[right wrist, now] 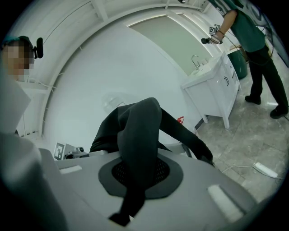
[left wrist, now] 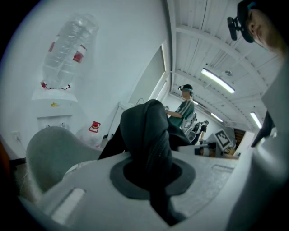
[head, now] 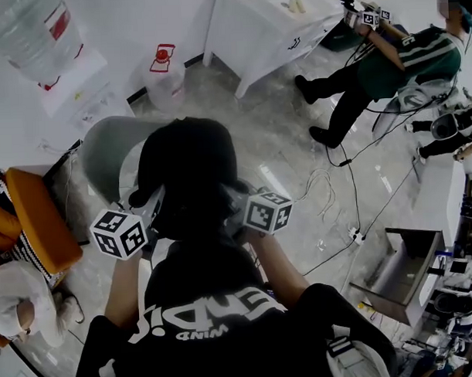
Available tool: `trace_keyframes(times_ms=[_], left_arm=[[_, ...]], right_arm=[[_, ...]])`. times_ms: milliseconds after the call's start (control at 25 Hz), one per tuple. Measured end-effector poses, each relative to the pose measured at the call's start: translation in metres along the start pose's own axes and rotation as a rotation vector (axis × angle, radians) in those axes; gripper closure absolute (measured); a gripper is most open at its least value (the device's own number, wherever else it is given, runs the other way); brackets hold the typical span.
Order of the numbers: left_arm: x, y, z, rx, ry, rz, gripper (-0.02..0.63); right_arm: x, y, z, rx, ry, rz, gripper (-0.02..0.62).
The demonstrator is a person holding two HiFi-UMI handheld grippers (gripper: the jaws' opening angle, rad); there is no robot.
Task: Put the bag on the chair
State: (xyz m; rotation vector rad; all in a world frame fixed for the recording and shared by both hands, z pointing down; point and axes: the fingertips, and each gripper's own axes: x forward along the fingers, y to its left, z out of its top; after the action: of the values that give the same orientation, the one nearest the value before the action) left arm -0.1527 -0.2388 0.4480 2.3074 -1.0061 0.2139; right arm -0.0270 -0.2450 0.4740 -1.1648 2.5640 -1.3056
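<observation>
A black bag [head: 191,174] hangs between my two grippers in the head view, over the grey floor. My left gripper [head: 149,206] is shut on a strap of the bag [left wrist: 151,144]; its marker cube shows at lower left. On the other side my right gripper [head: 238,201] is shut on another black strap [right wrist: 137,144], with more of the strap trailing off to the right. A grey shell chair [head: 107,153] stands just beyond the bag on its left, and its rounded back [left wrist: 47,151] fills the lower left of the left gripper view. The bag hides both sets of fingertips.
A water dispenser [head: 46,51] stands at the back left, with a red-capped jug [head: 164,66] beside it. A white cabinet [head: 265,28] and a person in green [head: 386,63] are at the back right. An orange seat [head: 36,218] is at left. Cables [head: 352,180] cross the floor.
</observation>
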Motion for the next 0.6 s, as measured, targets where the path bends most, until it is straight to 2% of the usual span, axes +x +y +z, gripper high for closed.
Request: trace_keyframes(times_ms=[600], left_arm=[[0.064,0.071,0.010,-0.053,0.052,0.076,0.583]], right_arm=[[0.075,-0.061,0.021,0.045,0.080,-0.001,0.584]])
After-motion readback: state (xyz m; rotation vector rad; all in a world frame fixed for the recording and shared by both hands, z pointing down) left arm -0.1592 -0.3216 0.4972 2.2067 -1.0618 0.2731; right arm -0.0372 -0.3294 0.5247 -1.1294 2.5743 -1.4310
